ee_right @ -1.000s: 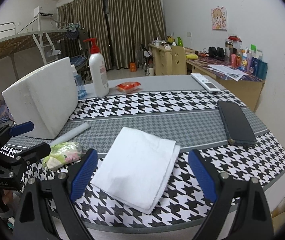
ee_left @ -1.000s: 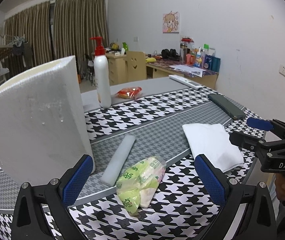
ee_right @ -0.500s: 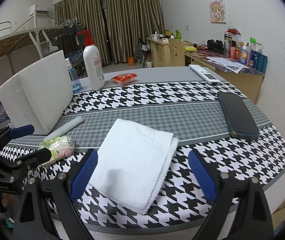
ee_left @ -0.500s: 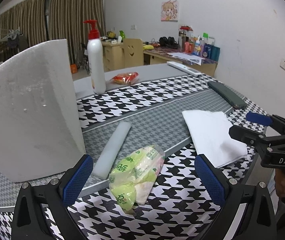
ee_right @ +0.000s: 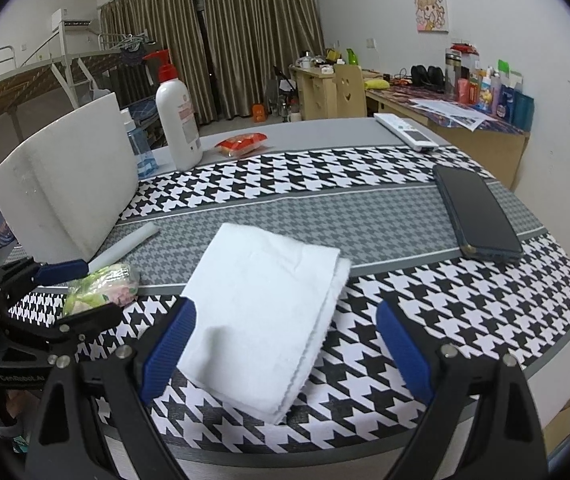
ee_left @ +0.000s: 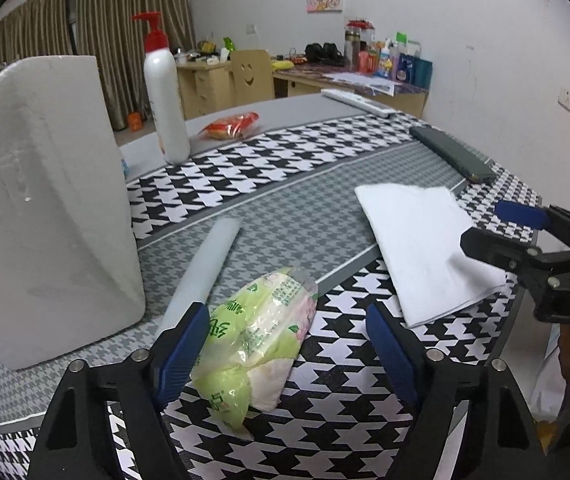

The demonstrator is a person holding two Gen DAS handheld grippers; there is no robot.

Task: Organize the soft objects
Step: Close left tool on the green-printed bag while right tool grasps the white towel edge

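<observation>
**Closing in on the tissue pack**

We have our left gripper [ee_left: 287, 344] lowered over the tissue pack [ee_left: 259, 340], which lies on the checked tablecloth [ee_left: 269, 160] near the front edge, just beside a pale foam roll [ee_left: 205, 268]. The jaws have just been closing, with the pack between them; the left pad looks to be at the wrapper's edge, the right pad stands clear of it, so we judge nothing is gripped yet. We straddle the pack across its short side because, as we see it, the soft wrapper will squash and give a firm hold there.

Our right gripper [ee_right: 285, 344] hangs spread wide over the near end of the folded white towel [ee_right: 269, 304], pads on either side and not pressing it. We read this as waiting for its turn.

The big white foam block [ee_left: 45, 208] stands upright at the left, possibly the place for the soft things, though we cannot tell.

Writing: the right tool's body shows "DAS" in the left view; the left tool bears a small label we cannot fully read. The pack carries green Chinese characters, too creased to read. The pump bottle [ee_right: 177, 128] has a label too small to read.
</observation>
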